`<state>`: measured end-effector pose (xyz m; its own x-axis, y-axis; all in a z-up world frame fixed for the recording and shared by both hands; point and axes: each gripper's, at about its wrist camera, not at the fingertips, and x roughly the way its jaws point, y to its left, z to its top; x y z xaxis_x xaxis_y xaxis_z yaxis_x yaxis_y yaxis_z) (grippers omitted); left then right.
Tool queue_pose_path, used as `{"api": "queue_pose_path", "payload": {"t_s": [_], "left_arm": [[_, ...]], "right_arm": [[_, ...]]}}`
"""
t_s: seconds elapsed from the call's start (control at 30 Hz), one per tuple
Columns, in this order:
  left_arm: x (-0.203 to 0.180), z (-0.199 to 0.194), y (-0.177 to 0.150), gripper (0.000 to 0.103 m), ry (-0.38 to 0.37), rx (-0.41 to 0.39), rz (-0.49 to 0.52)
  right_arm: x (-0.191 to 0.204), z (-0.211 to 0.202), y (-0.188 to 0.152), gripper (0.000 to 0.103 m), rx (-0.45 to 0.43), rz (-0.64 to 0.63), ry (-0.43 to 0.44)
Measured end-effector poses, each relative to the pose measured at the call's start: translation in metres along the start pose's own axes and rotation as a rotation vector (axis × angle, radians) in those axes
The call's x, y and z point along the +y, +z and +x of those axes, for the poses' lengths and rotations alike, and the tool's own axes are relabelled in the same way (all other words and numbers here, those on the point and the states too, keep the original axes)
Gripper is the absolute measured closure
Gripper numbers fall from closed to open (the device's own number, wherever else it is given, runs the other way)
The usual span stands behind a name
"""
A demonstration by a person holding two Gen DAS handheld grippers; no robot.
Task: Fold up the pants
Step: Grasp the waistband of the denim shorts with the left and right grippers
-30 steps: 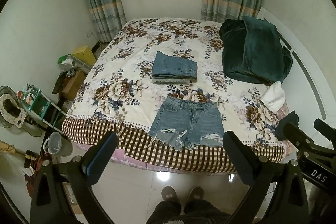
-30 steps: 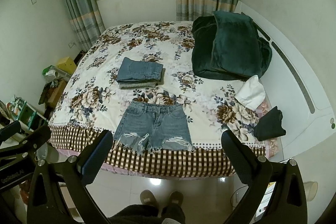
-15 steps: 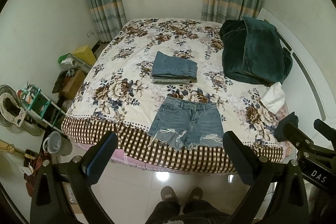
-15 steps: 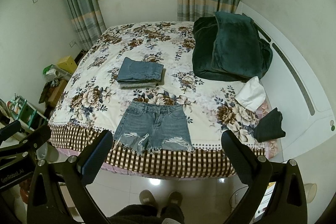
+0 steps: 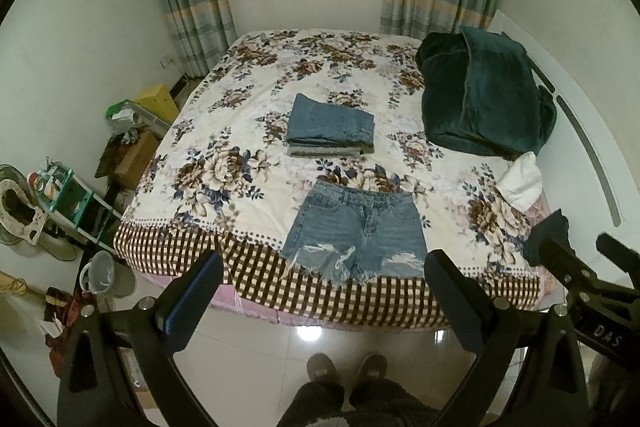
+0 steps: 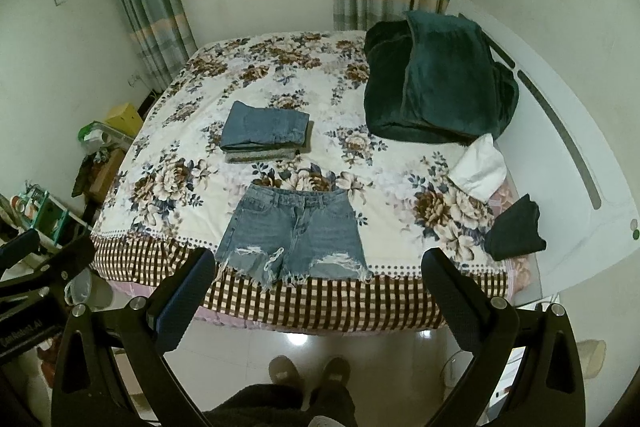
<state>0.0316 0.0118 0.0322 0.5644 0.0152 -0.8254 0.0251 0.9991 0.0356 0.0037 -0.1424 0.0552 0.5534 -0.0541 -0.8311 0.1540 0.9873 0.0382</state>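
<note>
While you stand back: both tools idle, nothing folded yet.
Left gripper: spread wide, empty.
Right gripper: spread wide, empty.
Denim shorts: flat at bed foot edge.
Next: step in, pinch one side, fold leg over leg.

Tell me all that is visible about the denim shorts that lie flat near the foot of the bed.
The denim shorts are light blue, faded-looking jean fabric, with a waistband with belt loops, front pockets and a centre fly. Both leg hems are frayed, with torn white patches. They lie spread flat and unfolded, front side up, waistband toward the window, on the floral bedspread; the frayed hems reach onto its checked border. Nothing touches them except the bedspread. A folded stack of clothes lies apart beyond the waistband.
</note>
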Motion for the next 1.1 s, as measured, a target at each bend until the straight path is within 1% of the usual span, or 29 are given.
{"api": "queue_pose_path", "payload": {"t_s": [0.1, 0.13, 0.17, 0.2, 0.23, 0.27, 0.33, 0.4, 0.43, 0.47, 0.5, 0.53, 0.6, 0.67, 0.7, 0.73, 0.77, 0.8, 0.83, 0.87, 0.9, 0.93, 0.97, 1.0, 1.03, 1.1], "left_arm": [[0.002, 0.023, -0.002, 0.000, 0.039, -0.022, 0.007], [0.002, 0.036, 0.000, 0.000, 0.071, -0.035, 0.007], [0.001, 0.048, 0.002, 0.000, 0.084, -0.034, 0.013], [0.001, 0.057, 0.001, 0.000, 0.089, -0.037, 0.015], [-0.002, 0.075, 0.002, 0.000, 0.120, -0.040, 0.018], [-0.005, 0.090, 0.002, 0.000, 0.135, -0.032, 0.025], [-0.009, 0.117, 0.002, 0.000, 0.161, -0.018, 0.033], [-0.024, 0.157, -0.001, 0.000, 0.191, 0.027, 0.046], [-0.027, 0.169, -0.001, 0.000, 0.204, 0.043, 0.047], [-0.040, 0.196, -0.006, 0.000, 0.200, 0.104, 0.043], [-0.048, 0.213, -0.008, 0.000, 0.177, 0.144, 0.034], [-0.054, 0.225, -0.008, 0.000, 0.171, 0.165, 0.024], [-0.077, 0.261, -0.016, 0.000, 0.172, 0.198, -0.004], [-0.111, 0.308, -0.032, 0.000, 0.181, 0.247, -0.025], [-0.126, 0.329, -0.039, 0.000, 0.186, 0.275, -0.029], [-0.136, 0.342, -0.042, 0.000, 0.186, 0.297, -0.031], [-0.155, 0.370, -0.056, 0.000, 0.192, 0.336, -0.051], [-0.167, 0.389, -0.066, 0.000, 0.189, 0.366, -0.074], [-0.175, 0.401, -0.072, 0.000, 0.179, 0.386, -0.090], [-0.194, 0.426, -0.087, 0.000, 0.163, 0.416, -0.118], [-0.202, 0.437, -0.093, 0.000, 0.159, 0.435, -0.125], [-0.217, 0.454, -0.103, 0.000, 0.145, 0.463, -0.129], [-0.234, 0.474, -0.116, 0.000, 0.136, 0.490, -0.126], [-0.252, 0.493, -0.127, 0.000, 0.137, 0.512, -0.115], [-0.265, 0.507, -0.137, 0.000, 0.130, 0.530, -0.104], [-0.288, 0.538, -0.155, 0.000, 0.153, 0.557, -0.055]], "right_arm": [[-0.006, 0.026, 0.000, 0.000, 0.009, 0.028, -0.002], [-0.010, 0.037, 0.001, 0.000, 0.015, 0.037, 0.000], [-0.013, 0.050, 0.004, 0.000, 0.026, 0.042, -0.004], [-0.018, 0.064, 0.006, 0.000, 0.039, 0.048, -0.006], [-0.024, 0.081, 0.009, 0.000, 0.056, 0.056, -0.004], [-0.030, 0.097, 0.013, 0.000, 0.075, 0.067, 0.002], [-0.047, 0.138, 0.021, 0.000, 0.131, 0.095, 0.026], [-0.066, 0.182, 0.031, 0.000, 0.197, 0.129, 0.077], [-0.078, 0.207, 0.035, 0.000, 0.232, 0.148, 0.105], [-0.090, 0.234, 0.040, 0.000, 0.267, 0.164, 0.125], [-0.097, 0.251, 0.043, 0.000, 0.282, 0.164, 0.137], [-0.109, 0.278, 0.048, 0.000, 0.307, 0.162, 0.150], [-0.127, 0.323, 0.057, 0.000, 0.346, 0.149, 0.178], [-0.150, 0.380, 0.070, 0.000, 0.389, 0.125, 0.240], [-0.154, 0.400, 0.076, 0.000, 0.402, 0.109, 0.259], [-0.163, 0.430, 0.080, 0.000, 0.426, 0.079, 0.275], [-0.169, 0.454, 0.084, 0.000, 0.442, 0.057, 0.292], [-0.175, 0.480, 0.086, 0.000, 0.460, 0.030, 0.313], [-0.184, 0.511, 0.087, 0.000, 0.488, 0.005, 0.315], [-0.190, 0.531, 0.087, 0.000, 0.506, -0.006, 0.326], [-0.200, 0.564, 0.086, 0.000, 0.529, -0.022, 0.348], [-0.206, 0.588, 0.085, 0.000, 0.548, -0.035, 0.352], [-0.212, 0.610, 0.082, 0.000, 0.566, -0.047, 0.366], [-0.213, 0.622, 0.079, 0.000, 0.578, -0.055, 0.375], [-0.218, 0.646, 0.075, 0.000, 0.599, -0.072, 0.373], [-0.220, 0.677, 0.065, 0.000, 0.642, -0.099, 0.385]]}}
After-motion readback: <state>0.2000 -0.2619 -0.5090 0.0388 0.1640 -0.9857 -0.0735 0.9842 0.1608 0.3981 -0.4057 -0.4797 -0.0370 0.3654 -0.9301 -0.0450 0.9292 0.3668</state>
